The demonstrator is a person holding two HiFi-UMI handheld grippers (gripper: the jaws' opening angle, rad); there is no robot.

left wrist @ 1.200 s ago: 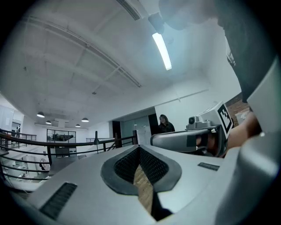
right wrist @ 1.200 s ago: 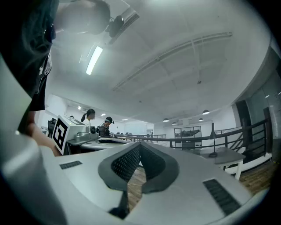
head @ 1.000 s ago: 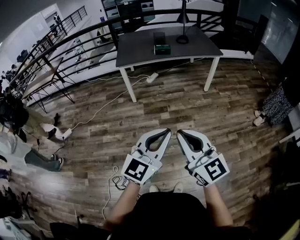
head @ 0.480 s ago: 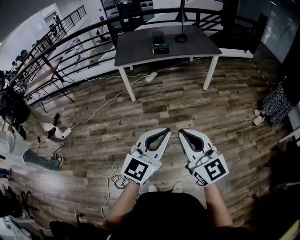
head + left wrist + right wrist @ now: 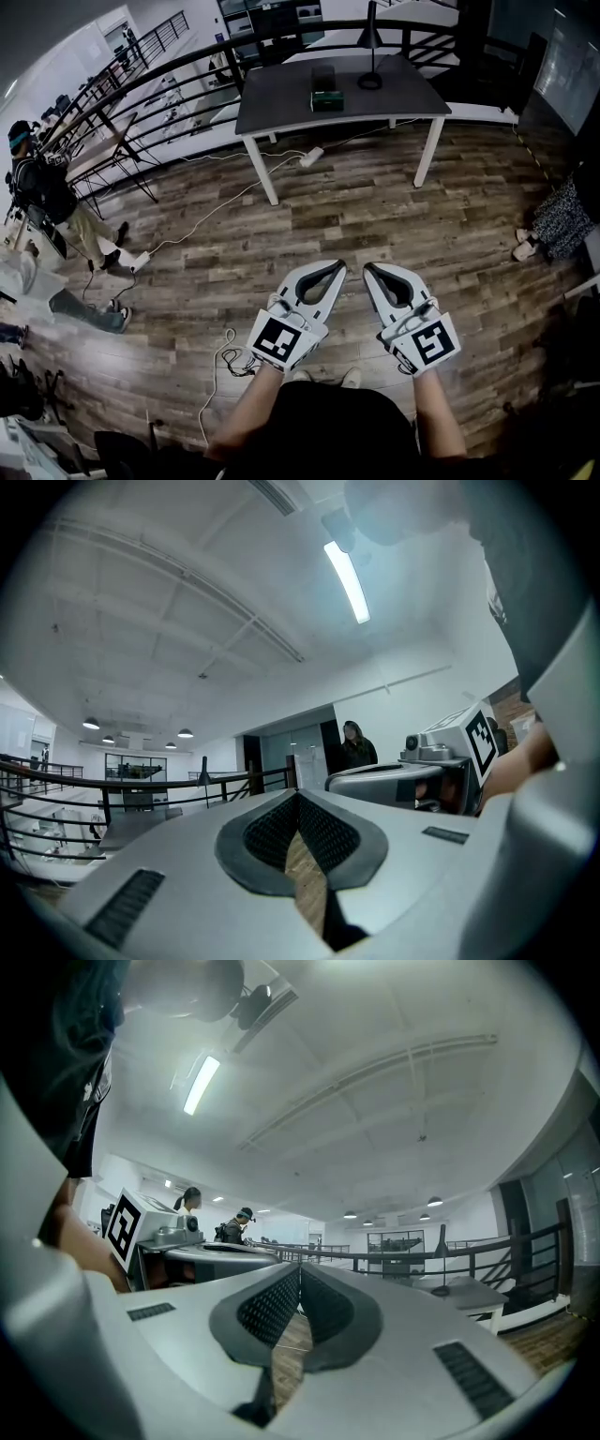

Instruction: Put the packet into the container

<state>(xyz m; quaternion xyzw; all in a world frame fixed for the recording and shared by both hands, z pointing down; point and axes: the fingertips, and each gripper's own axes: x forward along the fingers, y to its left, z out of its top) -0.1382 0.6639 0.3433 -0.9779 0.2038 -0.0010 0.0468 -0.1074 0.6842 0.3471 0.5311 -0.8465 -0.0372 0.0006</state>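
Observation:
Far ahead, a dark table (image 5: pixel 281 98) on white legs carries a small green packet (image 5: pixel 325 100). Just behind the packet is a dark boxy container (image 5: pixel 322 76). Both grippers are held low over the wooden floor, side by side and well short of the table. My left gripper (image 5: pixel 337 266) has its jaws closed tip to tip with nothing between them, as the left gripper view (image 5: pixel 298 795) also shows. My right gripper (image 5: pixel 367 267) is likewise shut and empty (image 5: pixel 300 1266). Each gripper view catches the other gripper beside it.
A black lamp (image 5: pixel 369 81) stands on the table's right part. White cables and a power strip (image 5: pixel 311 156) trail over the floor left of the table. A black railing (image 5: pixel 178 80) runs behind. A person (image 5: pixel 42 183) stands at far left; shoes (image 5: pixel 523 246) lie at right.
Both grippers stay shut and side by side, shifted slightly right in the picture. The person at far left has moved further up into view.

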